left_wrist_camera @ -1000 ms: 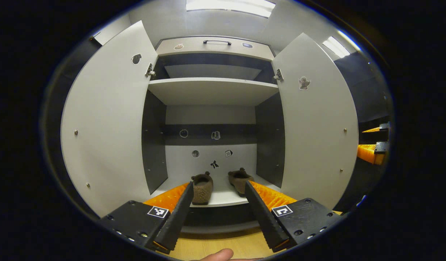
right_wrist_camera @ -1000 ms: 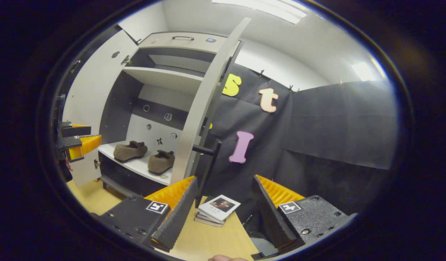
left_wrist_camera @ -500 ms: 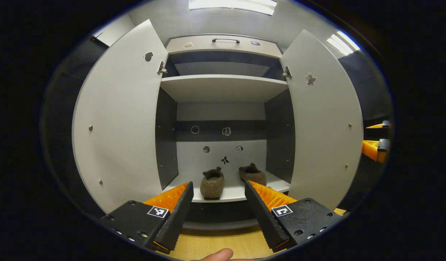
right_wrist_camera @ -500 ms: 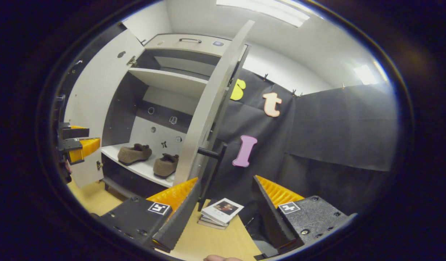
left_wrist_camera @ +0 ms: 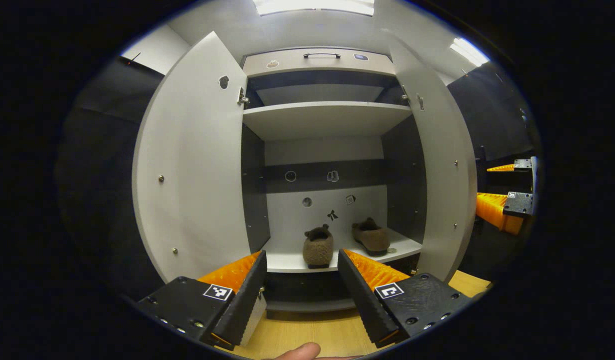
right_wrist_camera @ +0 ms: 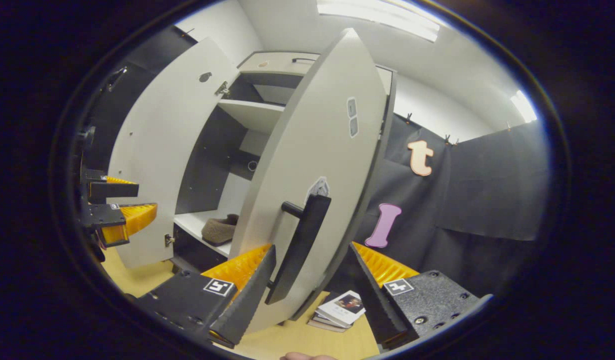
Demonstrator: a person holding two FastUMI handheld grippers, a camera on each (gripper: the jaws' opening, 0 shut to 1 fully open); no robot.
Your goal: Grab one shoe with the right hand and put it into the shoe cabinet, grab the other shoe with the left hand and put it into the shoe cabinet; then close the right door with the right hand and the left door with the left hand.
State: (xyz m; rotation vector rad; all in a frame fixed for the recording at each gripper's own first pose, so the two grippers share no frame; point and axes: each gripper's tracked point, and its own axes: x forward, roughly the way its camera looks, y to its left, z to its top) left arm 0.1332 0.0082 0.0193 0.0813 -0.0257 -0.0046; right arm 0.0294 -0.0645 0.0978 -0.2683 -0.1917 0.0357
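Two brown fuzzy shoes (left_wrist_camera: 318, 246) (left_wrist_camera: 371, 236) sit side by side on the lower shelf (left_wrist_camera: 287, 260) of the grey shoe cabinet. The left door (left_wrist_camera: 187, 165) stands wide open. The right door (right_wrist_camera: 317, 165) is swung partway in. Its black bar handle (right_wrist_camera: 299, 250) lies between the fingers of my right gripper (right_wrist_camera: 312, 246), which is open on the door's outer face. My left gripper (left_wrist_camera: 301, 252) is open and holds nothing, back from the cabinet front. In the right gripper view one shoe (right_wrist_camera: 221, 230) peeks past the door edge.
A small stack of books (right_wrist_camera: 340, 310) lies on the wooden floor (left_wrist_camera: 312, 332) by the right door's foot. An upper shelf (left_wrist_camera: 322, 117) and a drawer with a handle (left_wrist_camera: 321, 55) top the cabinet. Black cloth walls stand on both sides.
The right door has swung from wide open to partway in. My right gripper came up to its outer face, with the handle now between its fingers. My left gripper shifted slightly left.
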